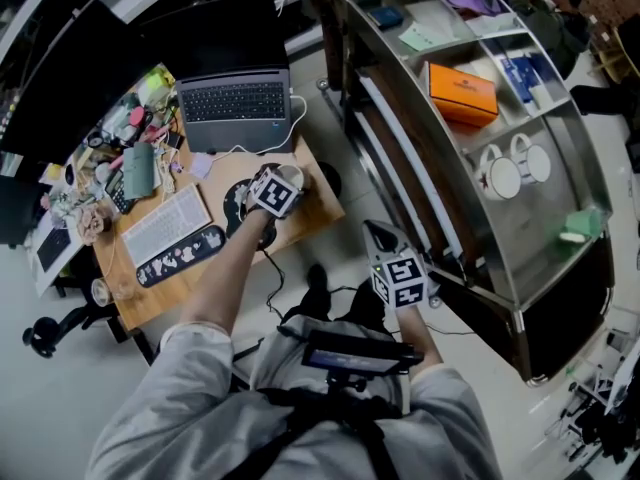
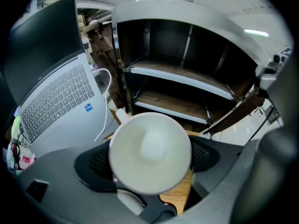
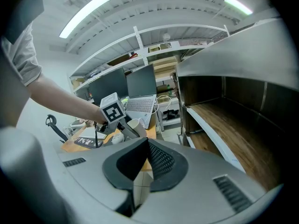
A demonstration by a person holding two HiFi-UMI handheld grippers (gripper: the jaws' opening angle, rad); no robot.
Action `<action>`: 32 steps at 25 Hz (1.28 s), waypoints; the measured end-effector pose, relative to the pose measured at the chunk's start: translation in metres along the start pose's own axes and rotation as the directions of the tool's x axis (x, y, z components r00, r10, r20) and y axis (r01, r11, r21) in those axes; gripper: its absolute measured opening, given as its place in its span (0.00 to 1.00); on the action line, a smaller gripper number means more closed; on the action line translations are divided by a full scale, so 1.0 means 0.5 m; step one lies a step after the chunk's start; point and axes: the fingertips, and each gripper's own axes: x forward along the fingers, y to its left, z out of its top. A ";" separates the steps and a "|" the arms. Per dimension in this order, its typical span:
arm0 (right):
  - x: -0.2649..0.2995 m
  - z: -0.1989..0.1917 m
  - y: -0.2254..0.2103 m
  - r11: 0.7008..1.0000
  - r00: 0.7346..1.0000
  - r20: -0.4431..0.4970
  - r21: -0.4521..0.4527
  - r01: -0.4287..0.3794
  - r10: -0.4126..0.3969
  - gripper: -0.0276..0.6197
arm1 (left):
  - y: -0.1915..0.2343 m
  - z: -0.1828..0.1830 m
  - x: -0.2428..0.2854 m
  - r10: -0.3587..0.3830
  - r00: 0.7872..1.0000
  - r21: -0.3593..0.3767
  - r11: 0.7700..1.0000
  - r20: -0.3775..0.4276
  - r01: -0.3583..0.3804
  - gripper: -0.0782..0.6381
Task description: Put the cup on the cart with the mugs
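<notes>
Wooden surface (image 1: 312,214) with laptop (image 1: 235,103), left gripper (image 2: 152,154) jaws clamped on white cup (image 2: 149,143), right gripper (image 3: 145,164) jaws closed, empty, near cart (image 1: 455,203)

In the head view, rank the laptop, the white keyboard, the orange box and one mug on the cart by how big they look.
1. laptop, clearly largest
2. white keyboard and orange box: these look about alike, so I won't rank them
3. mug, smallest
</notes>
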 end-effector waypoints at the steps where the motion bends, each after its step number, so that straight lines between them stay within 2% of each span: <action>1: -0.001 0.004 0.000 1.000 1.000 0.001 -0.005 0.000 0.000 0.03 | -0.001 0.017 -0.019 0.006 0.999 0.001 1.000 0.048 -0.006 0.72; 3: -0.005 0.013 0.000 1.000 1.000 0.006 -0.013 0.001 -0.001 0.03 | 0.002 0.045 -0.069 0.044 0.990 0.000 0.999 0.134 -0.044 0.72; 5: -0.013 0.029 -0.003 1.000 1.000 0.023 -0.016 0.006 -0.005 0.03 | 0.000 0.072 -0.129 0.086 0.969 -0.005 0.996 0.230 -0.088 0.72; 9: -0.034 0.064 -0.003 0.999 0.998 0.059 -0.031 0.018 -0.016 0.03 | -0.043 0.121 -0.250 0.110 0.908 -0.021 0.994 0.405 -0.111 0.72; 14: -0.077 0.110 0.006 0.998 0.993 0.115 -0.053 0.044 -0.037 0.03 | -0.096 0.171 -0.378 0.120 0.827 -0.027 0.992 0.549 -0.126 0.72; 19: -0.155 0.161 -0.004 0.994 0.974 0.208 -0.048 0.103 -0.091 0.03 | -0.154 0.249 -0.473 0.074 0.757 0.045 0.990 0.649 -0.135 0.72; 23: -0.243 0.210 -0.017 0.984 0.942 0.299 -0.039 0.173 -0.154 0.03 | -0.219 0.326 -0.532 -0.010 0.723 0.149 0.980 0.691 -0.129 0.72; 25: -0.294 0.236 -0.027 0.975 0.915 0.352 -0.030 0.220 -0.196 0.03 | -0.261 0.374 -0.549 -0.077 0.714 0.228 0.966 0.696 -0.119 0.72; 27: -0.346 0.255 -0.042 0.962 0.883 0.398 -0.005 0.272 -0.248 0.03 | -0.310 0.425 -0.561 -0.155 0.707 0.318 0.943 0.690 -0.103 0.72; 30: -0.424 0.270 -0.061 0.945 0.851 0.427 0.026 0.327 -0.306 0.03 | -0.393 0.497 -0.575 -0.264 0.697 0.445 0.891 0.667 -0.088 0.72; 32: -0.477 0.280 -0.070 0.934 0.836 0.436 0.027 0.357 -0.333 0.03 | -0.455 0.539 -0.583 -0.333 0.692 0.528 0.845 0.640 -0.082 0.72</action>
